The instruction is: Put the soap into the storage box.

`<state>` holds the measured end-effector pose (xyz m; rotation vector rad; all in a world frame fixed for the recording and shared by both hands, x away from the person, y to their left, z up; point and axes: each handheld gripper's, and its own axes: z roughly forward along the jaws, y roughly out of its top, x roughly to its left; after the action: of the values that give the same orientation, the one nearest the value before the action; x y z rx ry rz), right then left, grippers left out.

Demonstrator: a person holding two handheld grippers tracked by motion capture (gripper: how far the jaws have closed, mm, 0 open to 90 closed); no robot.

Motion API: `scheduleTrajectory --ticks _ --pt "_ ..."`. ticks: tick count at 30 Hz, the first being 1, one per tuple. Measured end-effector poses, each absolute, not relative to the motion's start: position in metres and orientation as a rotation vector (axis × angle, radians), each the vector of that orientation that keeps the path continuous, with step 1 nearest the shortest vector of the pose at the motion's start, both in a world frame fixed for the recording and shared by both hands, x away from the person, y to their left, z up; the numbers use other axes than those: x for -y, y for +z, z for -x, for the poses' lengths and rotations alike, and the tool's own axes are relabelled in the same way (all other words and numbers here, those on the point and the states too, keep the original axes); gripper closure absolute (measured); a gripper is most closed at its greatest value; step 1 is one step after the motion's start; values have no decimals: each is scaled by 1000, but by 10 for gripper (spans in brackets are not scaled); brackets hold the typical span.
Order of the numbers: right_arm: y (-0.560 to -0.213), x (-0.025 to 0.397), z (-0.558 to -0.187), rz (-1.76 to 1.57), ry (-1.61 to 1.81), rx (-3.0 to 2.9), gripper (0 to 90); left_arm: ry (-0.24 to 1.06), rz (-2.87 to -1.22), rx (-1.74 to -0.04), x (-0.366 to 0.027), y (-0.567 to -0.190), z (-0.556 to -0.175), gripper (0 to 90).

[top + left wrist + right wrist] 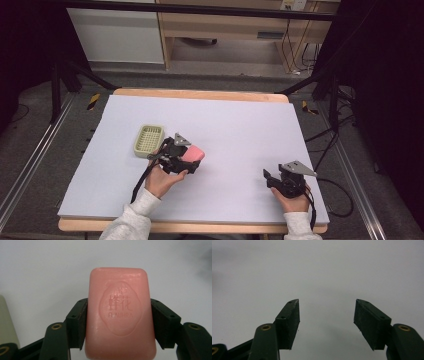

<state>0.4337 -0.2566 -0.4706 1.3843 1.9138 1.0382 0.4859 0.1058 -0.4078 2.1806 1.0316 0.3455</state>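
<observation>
A pink bar of soap [120, 312] with an embossed stamp sits clamped between the two black jaws of my left gripper [118, 312]. From above, the soap [192, 153] sticks out of the left gripper [187, 156] just right of a pale green slotted soap dish [149, 140] on the white table cover. My right gripper [327, 312] stands open with nothing between its jaws, above the bare white surface. In the high view the right gripper [270, 176] rests near the table's front right, held in a hand.
The white cover [240, 125] spreads over a wooden table. The edge of the green dish [6, 322] shows at the left of the left gripper view. Dark stands, cables and a wooden cabinet [225, 25] lie beyond the table.
</observation>
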Motion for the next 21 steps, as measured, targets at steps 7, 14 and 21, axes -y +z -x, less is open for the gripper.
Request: scheduleTrajectory --ticks 7,14,21 --pt "-471 257 -433 -1385 1039 -1914 375 367 -2165 -1050 -119 -404 -487 373" --pt "-471 256 -433 -1382 1036 -1917 374 383 -2142 -1075 -135 -402 -487 373" --pt "-471 256 -434 -1381 1034 -1908 332 390 -2132 -1089 -148 -401 -487 373"
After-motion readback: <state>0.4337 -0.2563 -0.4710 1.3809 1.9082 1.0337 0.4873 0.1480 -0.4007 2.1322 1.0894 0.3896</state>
